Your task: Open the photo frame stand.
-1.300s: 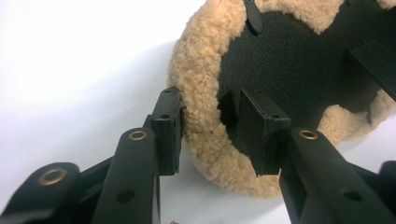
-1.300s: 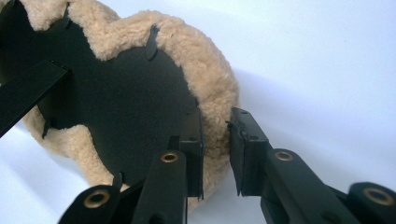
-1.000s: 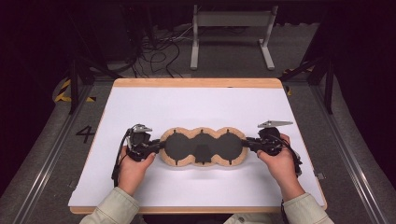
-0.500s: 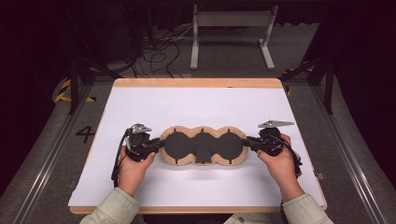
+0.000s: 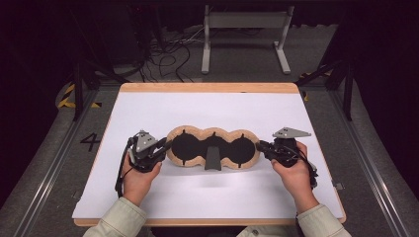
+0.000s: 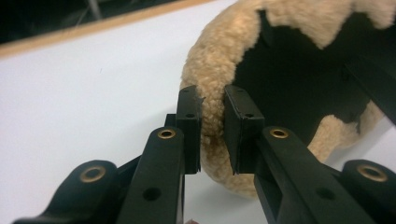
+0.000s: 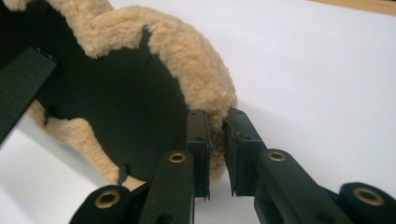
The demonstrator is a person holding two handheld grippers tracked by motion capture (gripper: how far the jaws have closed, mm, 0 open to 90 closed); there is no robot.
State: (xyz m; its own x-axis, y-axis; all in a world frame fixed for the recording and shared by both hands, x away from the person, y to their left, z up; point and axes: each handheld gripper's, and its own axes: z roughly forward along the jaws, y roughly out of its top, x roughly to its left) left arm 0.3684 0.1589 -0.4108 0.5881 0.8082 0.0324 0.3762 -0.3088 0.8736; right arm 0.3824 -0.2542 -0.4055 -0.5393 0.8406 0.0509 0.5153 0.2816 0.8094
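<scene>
One white table top (image 5: 163, 106), wood edged; dark floor (image 5: 49, 143), cables (image 5: 168, 54).

Beyond your white surface (image 5: 207, 192) you have tangled cables (image 5: 163, 54) on the floor and a grey metal stand (image 5: 244, 22).

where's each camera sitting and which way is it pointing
High view: above the person's side, facing forward and down on the table; both hands and sleeves show, with the left gripper and right gripper.
Left gripper view: rides the left gripper, looking along its jaws, clamped on the fleece pad's rim.
Right gripper view: rides the right gripper, jaws pinching the opposite rim.
Shared: all three views show the fleece pad with its black strap.
</scene>
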